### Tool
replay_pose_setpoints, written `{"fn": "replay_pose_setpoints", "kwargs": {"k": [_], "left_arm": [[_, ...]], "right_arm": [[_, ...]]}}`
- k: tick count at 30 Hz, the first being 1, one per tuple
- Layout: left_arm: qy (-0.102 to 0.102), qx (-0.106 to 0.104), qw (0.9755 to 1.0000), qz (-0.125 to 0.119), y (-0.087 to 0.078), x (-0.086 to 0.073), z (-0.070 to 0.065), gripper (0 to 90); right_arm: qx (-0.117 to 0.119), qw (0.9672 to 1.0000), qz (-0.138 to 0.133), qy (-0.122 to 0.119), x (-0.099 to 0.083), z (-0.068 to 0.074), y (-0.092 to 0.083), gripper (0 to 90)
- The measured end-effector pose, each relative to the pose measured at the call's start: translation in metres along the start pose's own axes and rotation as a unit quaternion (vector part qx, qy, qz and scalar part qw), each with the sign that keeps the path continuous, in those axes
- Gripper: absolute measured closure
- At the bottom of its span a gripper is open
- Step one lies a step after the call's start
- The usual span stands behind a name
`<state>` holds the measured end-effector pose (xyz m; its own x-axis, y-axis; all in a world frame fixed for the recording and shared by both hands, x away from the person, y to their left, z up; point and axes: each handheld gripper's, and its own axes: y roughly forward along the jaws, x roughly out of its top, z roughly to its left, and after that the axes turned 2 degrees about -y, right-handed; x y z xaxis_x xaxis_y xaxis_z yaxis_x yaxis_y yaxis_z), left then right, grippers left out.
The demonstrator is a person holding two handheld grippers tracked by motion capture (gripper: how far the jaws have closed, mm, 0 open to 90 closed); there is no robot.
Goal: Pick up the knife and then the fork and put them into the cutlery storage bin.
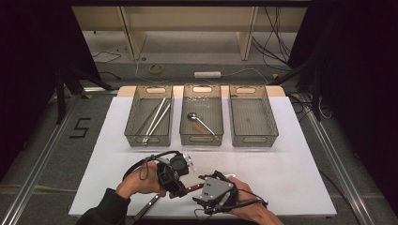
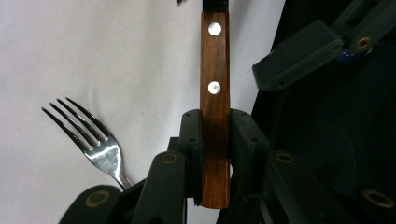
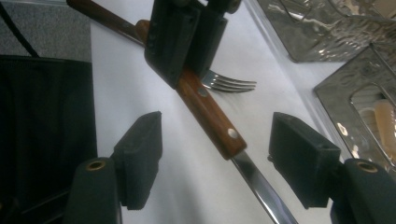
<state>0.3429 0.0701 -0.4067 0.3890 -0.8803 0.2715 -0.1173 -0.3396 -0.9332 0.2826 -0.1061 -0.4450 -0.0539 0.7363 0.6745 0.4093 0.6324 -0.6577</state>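
Note:
A knife (image 2: 215,70) with a riveted wooden handle is held off the white mat, my left gripper (image 2: 215,126) shut on its handle. In the right gripper view the handle end (image 3: 210,114) and the steel blade (image 3: 261,186) pass between the wide-apart jaws of my right gripper (image 3: 222,158), and neither pad touches them. In the high view both grippers meet near the table's front edge, the left gripper (image 1: 176,187) beside the right gripper (image 1: 201,191). A fork (image 2: 100,147) lies flat on the mat just under the left gripper.
Three mesh bins stand in a row at the back of the white mat (image 1: 281,168). The left bin (image 1: 148,139) holds long metal utensils, the middle bin (image 1: 201,139) a spoon (image 1: 193,116), and the right bin (image 1: 256,139) looks bare.

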Motion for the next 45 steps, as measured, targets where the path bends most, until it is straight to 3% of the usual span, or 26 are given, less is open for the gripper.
{"fn": "replay_pose_setpoints", "kwargs": {"k": [14,16,23,27,28,30,31,33,39,42,45], "left_arm": [[0.008,-0.005,0.9999,0.007,0.002,0.002,-0.004,75.0],[0.010,-0.005,0.9999,0.007,0.003,0.002,-0.005,75.0],[0.012,-0.009,0.9998,0.012,0.004,0.003,-0.006,74.9],[0.019,-0.009,0.9997,0.011,0.004,0.003,-0.006,74.8],[0.020,-0.008,0.9997,0.010,0.004,0.003,-0.006,74.7],[0.022,-0.005,0.9997,0.005,0.003,0.003,-0.007,74.5],[0.025,-0.003,0.9997,0.004,0.002,0.003,-0.008,74.2],[0.028,-0.001,0.9996,0.003,0.000,0.003,-0.009,73.7],[0.025,0.020,0.9991,-0.028,-0.003,0.004,-0.009,69.9],[0.017,0.037,0.9979,-0.051,-0.009,0.002,-0.006,59.4],[-0.005,0.060,0.9953,-0.076,-0.014,0.001,-0.001,48.1]], "right_arm": [[-0.012,0.9977,0.025,-0.061,0.001,0.010,0.008,57.2],[-0.013,0.9962,0.032,-0.080,0.001,0.009,0.010,58.9],[-0.021,0.9948,0.041,-0.091,0.001,0.011,0.012,68.5],[-0.027,0.9919,0.044,-0.116,0.001,0.013,0.012,72.0],[-0.026,0.9888,0.052,-0.137,0.001,0.012,0.012,72.9],[-0.023,0.9869,0.058,-0.148,-0.001,0.014,0.012,75.4],[-0.021,0.9841,0.061,-0.166,-0.001,0.013,0.012,76.9],[-0.015,0.9835,0.062,-0.169,-0.002,0.016,0.013,79.0],[-0.019,0.9829,0.062,-0.172,-0.002,0.011,0.009,80.1],[-0.022,0.9826,0.064,-0.173,-0.004,0.006,0.006,80.3],[-0.025,0.9815,0.079,-0.172,-0.009,0.001,0.004,80.3]]}}
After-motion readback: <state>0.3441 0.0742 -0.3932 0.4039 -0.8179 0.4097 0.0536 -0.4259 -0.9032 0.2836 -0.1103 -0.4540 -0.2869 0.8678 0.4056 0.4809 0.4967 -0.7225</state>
